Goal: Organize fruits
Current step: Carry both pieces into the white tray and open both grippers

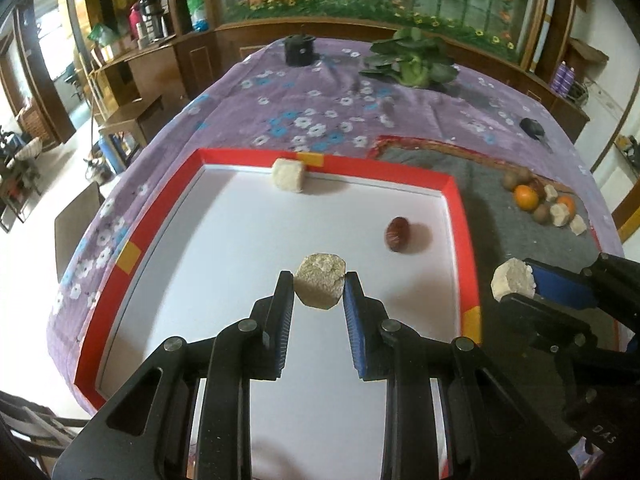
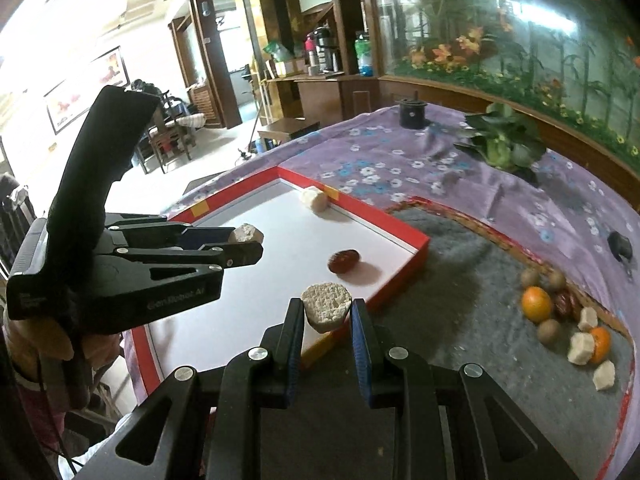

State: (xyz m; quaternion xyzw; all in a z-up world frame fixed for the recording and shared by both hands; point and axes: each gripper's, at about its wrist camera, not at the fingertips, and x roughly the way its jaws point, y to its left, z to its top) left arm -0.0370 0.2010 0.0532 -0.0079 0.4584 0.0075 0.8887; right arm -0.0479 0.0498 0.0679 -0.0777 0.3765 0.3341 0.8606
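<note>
While most of the fruit waits on the grey mat [image 2: 460, 264], the red-edged tray [image 1: 248, 156] holds only two items: a pale chunk [image 1: 287, 175] at its far wall and a dark red fruit [image 1: 397, 233] near its right side. Left gripper [image 1: 319, 286] is clamped on a pale chunk over the tray; right gripper [image 2: 327, 312] grips another at the tray's near edge. Oranges [image 2: 536, 302], brown fruits [image 2: 548, 332] and further pale pieces [image 2: 582, 348] remain unsorted. Progress judged early.
</note>
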